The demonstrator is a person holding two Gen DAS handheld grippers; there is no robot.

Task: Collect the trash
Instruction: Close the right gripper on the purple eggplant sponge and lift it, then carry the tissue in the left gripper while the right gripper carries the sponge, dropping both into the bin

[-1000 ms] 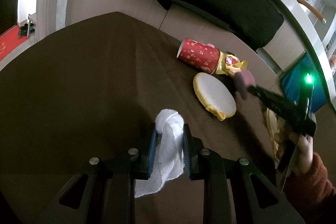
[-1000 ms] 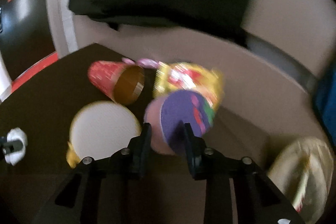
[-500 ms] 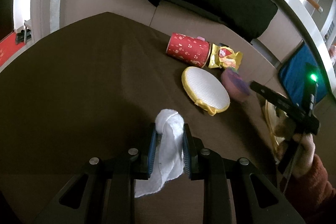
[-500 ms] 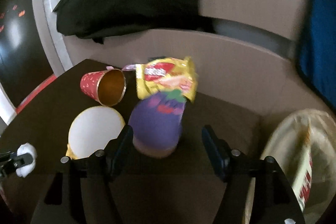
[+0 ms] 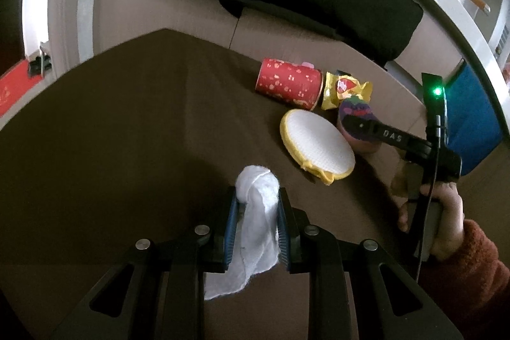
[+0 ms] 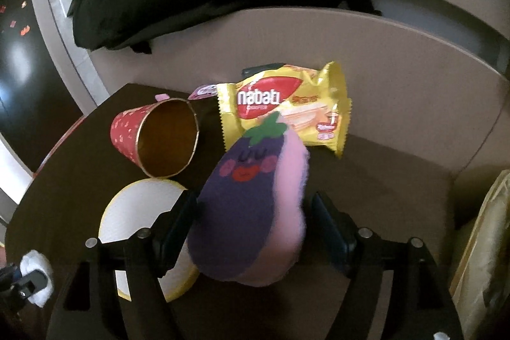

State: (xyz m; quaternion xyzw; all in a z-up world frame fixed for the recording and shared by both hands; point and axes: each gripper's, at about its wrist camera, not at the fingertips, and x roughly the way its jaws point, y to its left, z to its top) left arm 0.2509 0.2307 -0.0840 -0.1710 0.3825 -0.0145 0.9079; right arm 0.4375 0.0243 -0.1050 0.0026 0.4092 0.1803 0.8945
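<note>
The white tissue (image 5: 255, 212) is clamped between the pads of the left gripper (image 5: 256, 225), above the brown table (image 5: 127, 133) and near the round yellow-rimmed pad (image 5: 317, 145). Only the right wrist view shows the right gripper (image 6: 251, 222) with jaws just opened wide and free of the eggplant sponge (image 6: 255, 203) between them. Beyond the pad lie the tipped red cup (image 6: 159, 136) and the yellow wafer wrapper (image 6: 287, 104).

My right gripper (image 6: 251, 225) hides part of the round pad (image 6: 137, 212). The eggplant toy (image 6: 251, 212) is slightly blurred and covers the wafer pack's (image 6: 287, 107) lower corner. The bag (image 6: 484, 244) is cut off by the frame's edge.
</note>
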